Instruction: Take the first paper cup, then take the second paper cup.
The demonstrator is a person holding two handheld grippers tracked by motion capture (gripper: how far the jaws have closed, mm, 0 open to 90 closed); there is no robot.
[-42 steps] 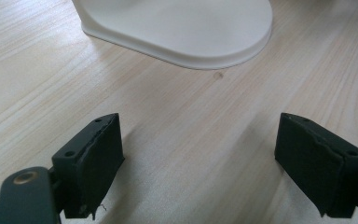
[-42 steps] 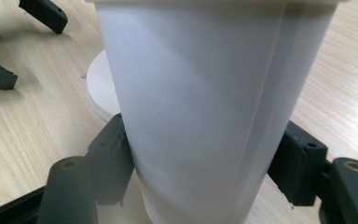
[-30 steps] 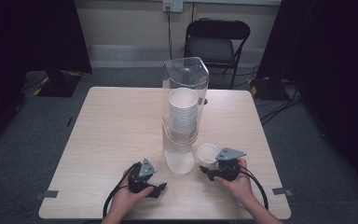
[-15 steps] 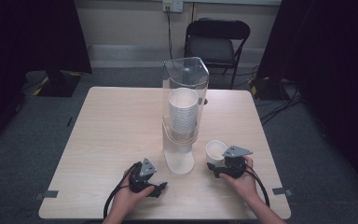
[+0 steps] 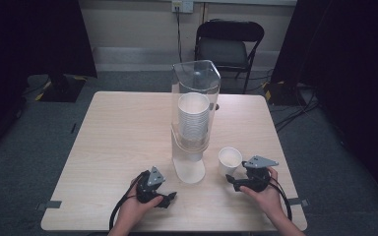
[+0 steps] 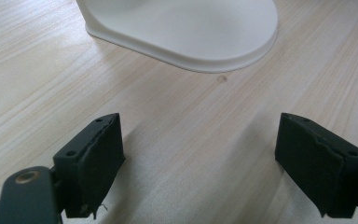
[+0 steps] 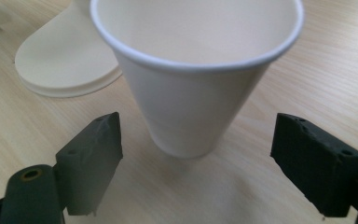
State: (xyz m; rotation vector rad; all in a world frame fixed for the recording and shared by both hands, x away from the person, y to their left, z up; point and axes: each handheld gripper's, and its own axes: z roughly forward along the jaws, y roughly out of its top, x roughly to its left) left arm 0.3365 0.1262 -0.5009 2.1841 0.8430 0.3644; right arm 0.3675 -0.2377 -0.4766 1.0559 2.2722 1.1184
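Paper cup (image 7: 193, 84) stands upright on the desk (image 5: 118, 142), just right of the dispenser (image 5: 193, 118). Right gripper (image 7: 214, 170) fingers spread wide either side, not touching; left gripper (image 6: 212, 163) fingers spread, empty. Cup looks light, thin, easily crushed: pinch gently mid-wall.

dispenser base (image 6: 186, 32) cropped, cup (image 7: 196, 79) rim cropped

Small white paper cup (image 5: 230, 159) now standing on the table further right of the tall clear cup holder, right gripper (image 5: 232, 180) pulled back toward the bottom edge, its jaws wide apart, cup let go.
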